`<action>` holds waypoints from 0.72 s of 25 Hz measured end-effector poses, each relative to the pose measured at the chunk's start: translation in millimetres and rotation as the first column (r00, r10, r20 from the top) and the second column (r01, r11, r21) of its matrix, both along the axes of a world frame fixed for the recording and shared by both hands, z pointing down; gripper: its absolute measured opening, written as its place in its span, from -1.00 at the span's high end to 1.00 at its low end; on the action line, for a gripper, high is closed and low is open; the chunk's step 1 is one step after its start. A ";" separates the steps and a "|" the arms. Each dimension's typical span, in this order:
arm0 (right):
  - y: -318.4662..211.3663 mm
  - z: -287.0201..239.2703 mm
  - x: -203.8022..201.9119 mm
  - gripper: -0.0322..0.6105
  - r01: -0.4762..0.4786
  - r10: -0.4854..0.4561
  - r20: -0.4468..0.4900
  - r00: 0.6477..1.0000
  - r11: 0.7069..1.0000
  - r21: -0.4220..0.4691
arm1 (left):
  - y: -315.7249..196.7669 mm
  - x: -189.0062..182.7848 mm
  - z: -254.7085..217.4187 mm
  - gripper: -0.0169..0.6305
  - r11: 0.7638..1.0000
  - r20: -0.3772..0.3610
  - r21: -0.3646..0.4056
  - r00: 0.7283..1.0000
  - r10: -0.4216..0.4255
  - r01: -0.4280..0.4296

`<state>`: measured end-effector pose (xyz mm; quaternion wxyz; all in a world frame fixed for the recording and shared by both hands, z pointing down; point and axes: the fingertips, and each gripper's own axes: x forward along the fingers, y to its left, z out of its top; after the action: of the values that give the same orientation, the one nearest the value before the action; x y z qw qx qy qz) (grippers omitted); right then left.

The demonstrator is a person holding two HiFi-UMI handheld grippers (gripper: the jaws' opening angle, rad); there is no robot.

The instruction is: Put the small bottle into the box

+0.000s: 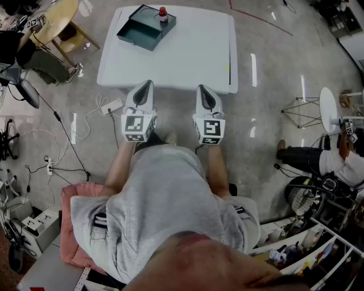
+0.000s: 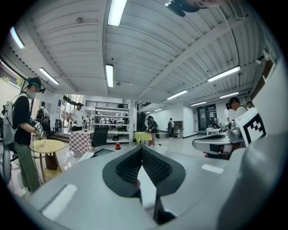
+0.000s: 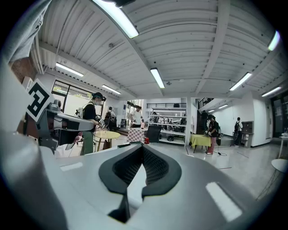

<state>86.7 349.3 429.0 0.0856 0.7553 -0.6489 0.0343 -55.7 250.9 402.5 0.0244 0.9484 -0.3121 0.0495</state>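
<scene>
The small red bottle stands upright at the far side of the white table, against the back right corner of the dark open box. My left gripper and right gripper hover side by side at the table's near edge, both shut and empty, far from the bottle. In the left gripper view the shut jaws meet at the left gripper, with the bottle tiny beyond. The right gripper view shows the shut right gripper and the bottle behind the box.
A round wooden table with a chair stands left of the white table. Cables and a power strip lie on the floor at the left. A seated person and a white round stand are at the right.
</scene>
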 end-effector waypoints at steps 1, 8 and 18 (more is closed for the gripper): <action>0.1 -1.4 -0.6 0.89 0.001 -0.001 -0.003 1.000 1.000 0.005 | 2.1 0.6 1.0 0.91 1.000 -0.001 0.003 1.000 0.003 -0.003; 2.4 -2.4 -1.2 0.89 0.005 -0.005 -0.005 1.000 1.000 0.017 | 9.4 3.0 4.0 0.91 1.000 -0.009 0.011 1.000 0.020 -0.020; -0.4 -1.6 2.7 0.89 0.019 -0.019 0.002 1.000 1.000 0.013 | 9.3 4.3 4.8 0.91 1.000 0.000 0.008 1.000 0.009 -0.009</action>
<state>89.4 348.9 427.4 0.0804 0.7497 -0.6561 0.0300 -51.5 260.1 407.3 0.0202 0.9499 -0.3080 0.0483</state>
